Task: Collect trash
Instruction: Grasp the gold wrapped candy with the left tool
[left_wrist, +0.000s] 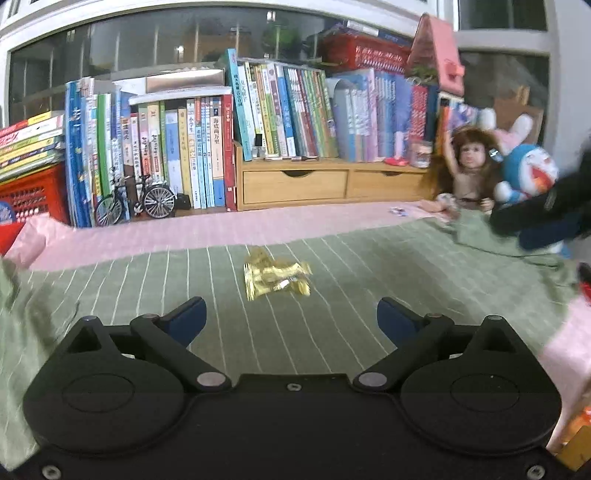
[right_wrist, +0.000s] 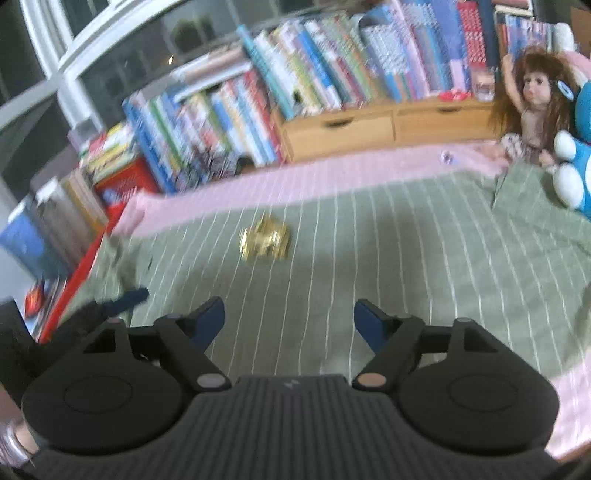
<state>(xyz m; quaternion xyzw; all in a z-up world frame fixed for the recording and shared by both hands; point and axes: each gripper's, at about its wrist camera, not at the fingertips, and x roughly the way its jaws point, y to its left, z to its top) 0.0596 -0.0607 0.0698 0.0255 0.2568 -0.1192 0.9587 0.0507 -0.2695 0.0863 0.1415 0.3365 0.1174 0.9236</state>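
A crumpled gold foil wrapper (left_wrist: 275, 278) lies on the green striped cloth (left_wrist: 147, 295), a little ahead of my left gripper (left_wrist: 291, 314), which is open with nothing between its blue-tipped fingers. The same gold wrapper (right_wrist: 265, 240) shows in the right wrist view, ahead and left of my right gripper (right_wrist: 290, 317), also open and empty above the cloth (right_wrist: 406, 258). At the right edge of the left wrist view the other gripper appears as a dark blurred shape (left_wrist: 546, 210). A blue fingertip of the left gripper (right_wrist: 127, 300) pokes in at the lower left of the right wrist view.
Behind the cloth runs a pink sheet (left_wrist: 184, 229), then a row of upright books (left_wrist: 184, 147) and a wooden drawer unit (left_wrist: 314, 184). A model bicycle (left_wrist: 136, 201), a red crate (left_wrist: 33, 199), a doll (left_wrist: 469, 162) and a blue plush toy (left_wrist: 528, 173) stand around the edges.
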